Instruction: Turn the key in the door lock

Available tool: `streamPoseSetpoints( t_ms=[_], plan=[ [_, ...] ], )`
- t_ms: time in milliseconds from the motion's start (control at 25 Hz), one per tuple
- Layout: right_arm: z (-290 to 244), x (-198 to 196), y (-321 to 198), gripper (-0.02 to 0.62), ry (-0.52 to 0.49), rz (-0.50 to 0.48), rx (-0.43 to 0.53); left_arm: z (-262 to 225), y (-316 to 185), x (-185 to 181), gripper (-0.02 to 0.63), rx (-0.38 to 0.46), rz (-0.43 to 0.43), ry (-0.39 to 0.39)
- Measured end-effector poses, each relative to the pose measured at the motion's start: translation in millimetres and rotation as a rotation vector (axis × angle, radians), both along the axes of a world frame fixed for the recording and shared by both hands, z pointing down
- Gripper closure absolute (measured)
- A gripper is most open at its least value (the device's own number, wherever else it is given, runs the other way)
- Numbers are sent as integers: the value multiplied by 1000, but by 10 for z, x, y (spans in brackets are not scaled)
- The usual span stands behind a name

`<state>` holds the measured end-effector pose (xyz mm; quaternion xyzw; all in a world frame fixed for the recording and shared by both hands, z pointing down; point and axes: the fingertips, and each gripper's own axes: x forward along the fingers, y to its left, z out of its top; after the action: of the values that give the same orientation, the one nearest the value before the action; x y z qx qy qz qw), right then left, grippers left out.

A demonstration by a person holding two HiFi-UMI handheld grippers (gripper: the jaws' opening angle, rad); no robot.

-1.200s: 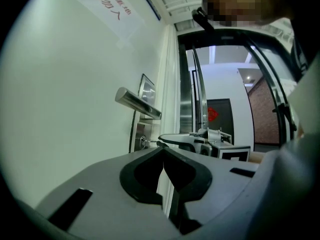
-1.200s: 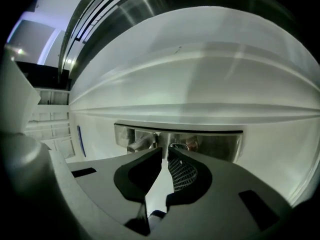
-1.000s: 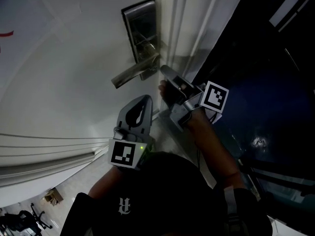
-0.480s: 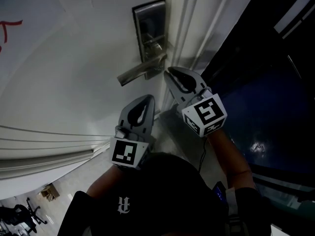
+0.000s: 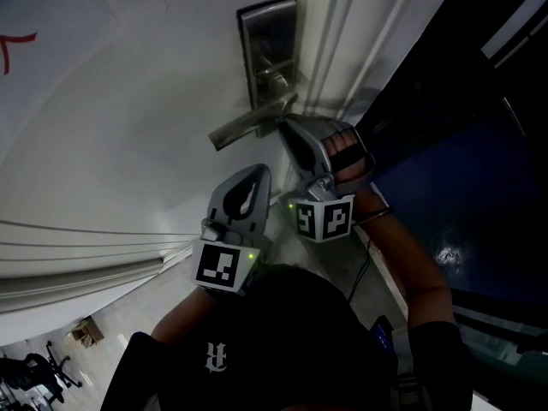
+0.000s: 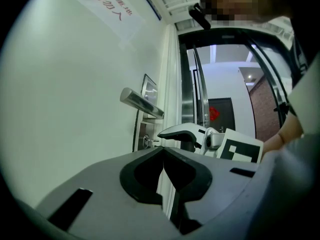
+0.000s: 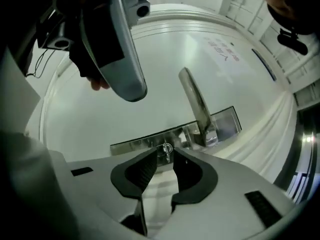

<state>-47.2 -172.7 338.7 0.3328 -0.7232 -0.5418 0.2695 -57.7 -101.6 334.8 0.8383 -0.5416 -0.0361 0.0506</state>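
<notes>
White door panel (image 5: 128,101) fills the background, with dark glass (image 5: 462,161) at 3 o'clock in the head view. We see the steel lock plate (image 5: 267,32) near 12 o'clock and its lever handle (image 5: 244,129) slanting out toward 8 o'clock. The right gripper (image 5: 285,125), held in a hand (image 5: 347,154), points up at the plate just under the lever. In its own view the key (image 7: 166,148) sits in the plate at 9 o'clock from the lever's root, and the two jaws are closed on its head, with a narrow gap behind the tips. The left gripper (image 5: 259,172) hangs at 7 o'clock from the right one, clear of the door hardware, its jaws pressed together on nothing. From the left gripper view we make out the key jutting from the plate at 6 o'clock below the lever, the right gripper's tip at its end.
</notes>
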Motion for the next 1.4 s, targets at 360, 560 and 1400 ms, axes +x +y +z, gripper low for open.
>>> streamPoseSetpoints(
  t_ms=[360,560,1400],
  plan=[
    [50,-82,-166,518,71,34,110,44,-25,-79,600,-11,-5,5],
    [-3,-83,-198,569,59,54,136,56,-38,-102,600,-16,-5,5],
    [-69,-8,-303,574,-906,-23,-891,55,-53,-96,600,-6,-2,-12]
  ],
)
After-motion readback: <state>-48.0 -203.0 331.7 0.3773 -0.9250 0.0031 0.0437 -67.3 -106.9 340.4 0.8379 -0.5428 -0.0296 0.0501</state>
